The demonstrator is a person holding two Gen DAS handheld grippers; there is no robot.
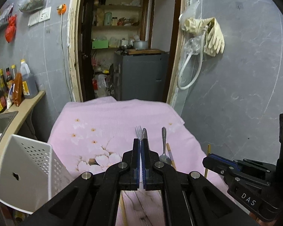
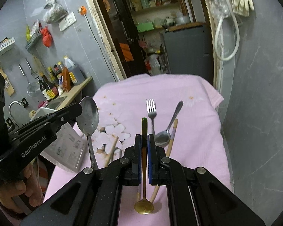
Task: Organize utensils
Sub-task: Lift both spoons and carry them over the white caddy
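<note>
I hold two spoons lifted off the pink cloth (image 2: 198,113) — my right gripper (image 2: 144,141) is clamped on the gold spoon (image 2: 143,205) at frame centre, my left gripper (image 2: 73,111) on the large steel spoon (image 2: 89,116) at left. Next, I judge, both go into the white caddy (image 1: 28,169), lower left — handles need steering into its opening.

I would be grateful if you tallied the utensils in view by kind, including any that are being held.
Spoons: 3 (large silver spoon, small silver spoon, gold spoon)
Fork: 1
Chopsticks: 2 clearly seen; a gripper may hide another
Total: 6
</note>
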